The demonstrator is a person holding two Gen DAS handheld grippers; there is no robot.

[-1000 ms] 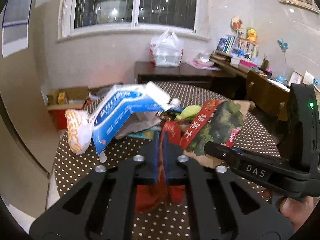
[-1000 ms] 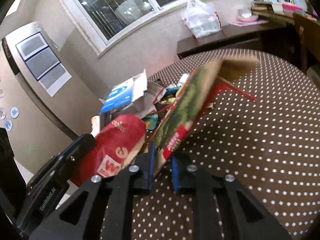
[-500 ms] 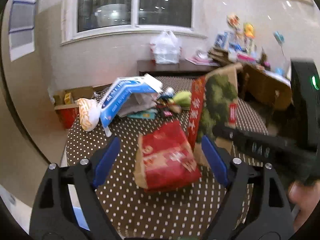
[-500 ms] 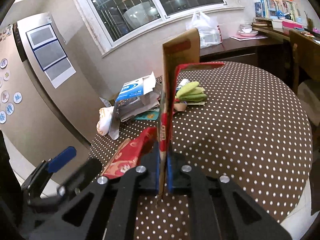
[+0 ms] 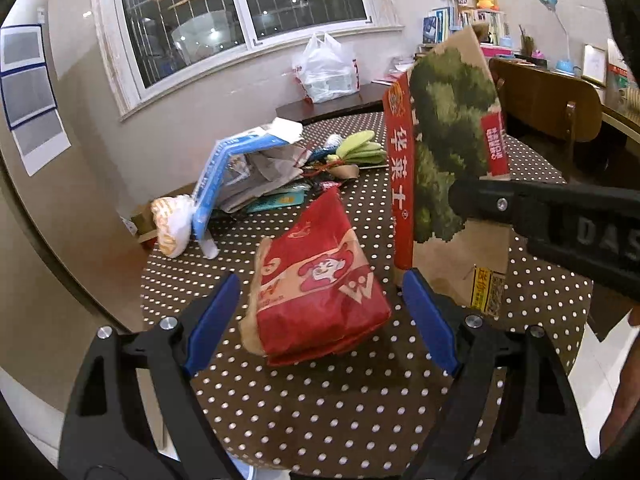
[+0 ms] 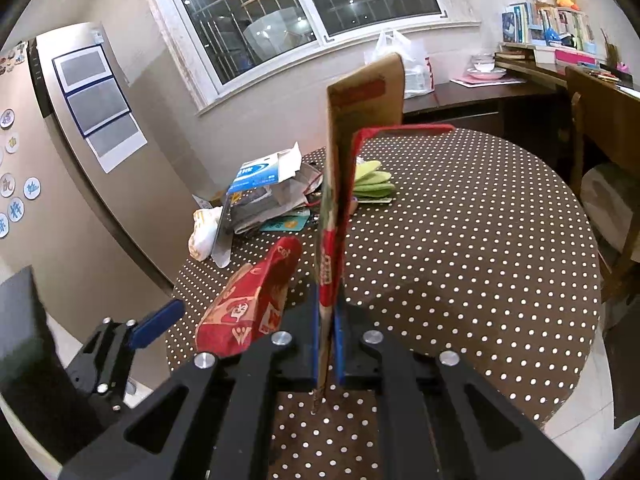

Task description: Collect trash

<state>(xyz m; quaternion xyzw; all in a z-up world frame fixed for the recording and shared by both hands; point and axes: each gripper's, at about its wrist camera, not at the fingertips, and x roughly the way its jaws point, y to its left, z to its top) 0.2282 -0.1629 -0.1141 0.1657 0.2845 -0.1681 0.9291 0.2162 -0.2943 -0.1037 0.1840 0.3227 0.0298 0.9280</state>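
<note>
Upright paper bag (image 6: 362,128) between clamped pads (image 6: 339,344)

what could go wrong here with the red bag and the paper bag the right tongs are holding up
1. The right tongs pinch the tall paper bag only at its bottom edge; held upright, it may flop or slip out.
2. The left tongs are closing around the red bag without touching it yet; the crumpled bag might slide on the table instead of being caught.
3. The left tongs' right finger is close to the paper bag and may snag it.
</note>
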